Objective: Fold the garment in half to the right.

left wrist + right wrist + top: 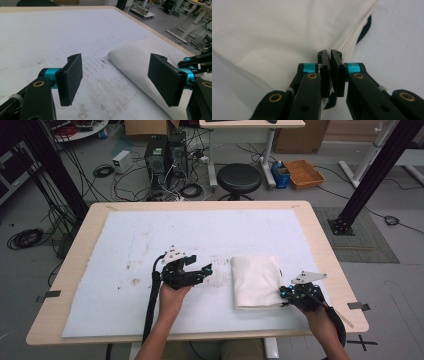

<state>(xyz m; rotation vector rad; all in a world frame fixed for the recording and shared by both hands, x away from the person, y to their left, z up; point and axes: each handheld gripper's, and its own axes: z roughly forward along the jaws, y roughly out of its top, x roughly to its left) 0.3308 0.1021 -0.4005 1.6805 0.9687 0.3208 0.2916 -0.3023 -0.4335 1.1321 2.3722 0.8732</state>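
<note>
I had the right gripper (286, 293) clamped on the near right corner of the folded white cloth (256, 281), jaws together on its edge, so that corner stayed put. The cloth lay right of centre on the tabletop (100, 220). My left gripper (200, 271) waited beside it, jaws apart, probably ready for the opposite edge.

No text or label seems readable anywhere.

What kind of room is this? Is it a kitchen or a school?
Neither, most likely: it looks like a lab or workshop. Computer towers stand on the floor amid tangled cables, and black metal frame posts flank the table, where a person works two grippers by a folded white cloth.
</note>
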